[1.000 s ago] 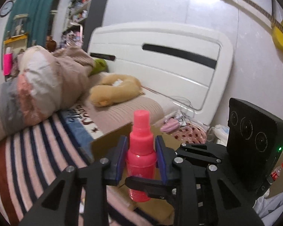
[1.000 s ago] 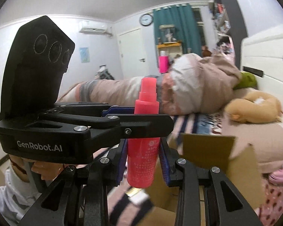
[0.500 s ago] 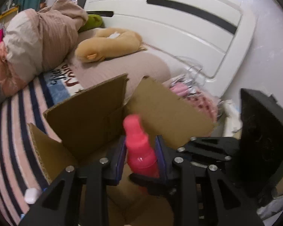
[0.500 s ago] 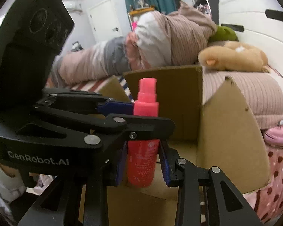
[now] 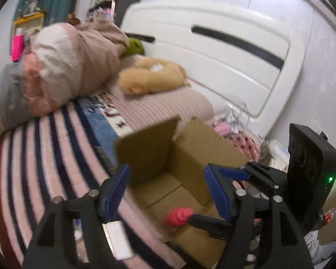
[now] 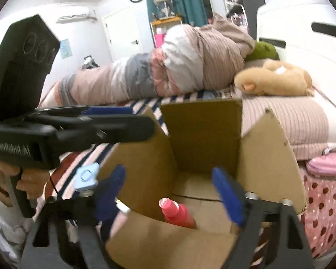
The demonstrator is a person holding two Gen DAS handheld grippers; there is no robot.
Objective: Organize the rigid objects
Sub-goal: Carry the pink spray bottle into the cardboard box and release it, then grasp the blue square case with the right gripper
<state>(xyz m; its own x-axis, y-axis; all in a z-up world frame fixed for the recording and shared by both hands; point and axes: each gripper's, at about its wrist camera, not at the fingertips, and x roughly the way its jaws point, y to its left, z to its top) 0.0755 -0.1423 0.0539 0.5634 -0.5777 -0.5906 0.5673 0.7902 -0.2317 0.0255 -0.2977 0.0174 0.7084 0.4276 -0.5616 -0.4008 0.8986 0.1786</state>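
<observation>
Pink spray bottle (image 6: 178, 213) lies inside cardboard box (image 6: 266, 157); left gripper (image 5: 168, 192) and right gripper (image 6: 170, 195) both spread wide, empty.

A: Can you read any lettering from where you hold them?

B: Only one piece. In your right wrist view, the body of your left gripper (image 6: 127, 121) carries white print, blurred, that looks like "GenRobot.AI".

A: And the bedsheet (image 5: 56, 148)?

B: It bears dark lettering, too smeared for you to read.
</observation>
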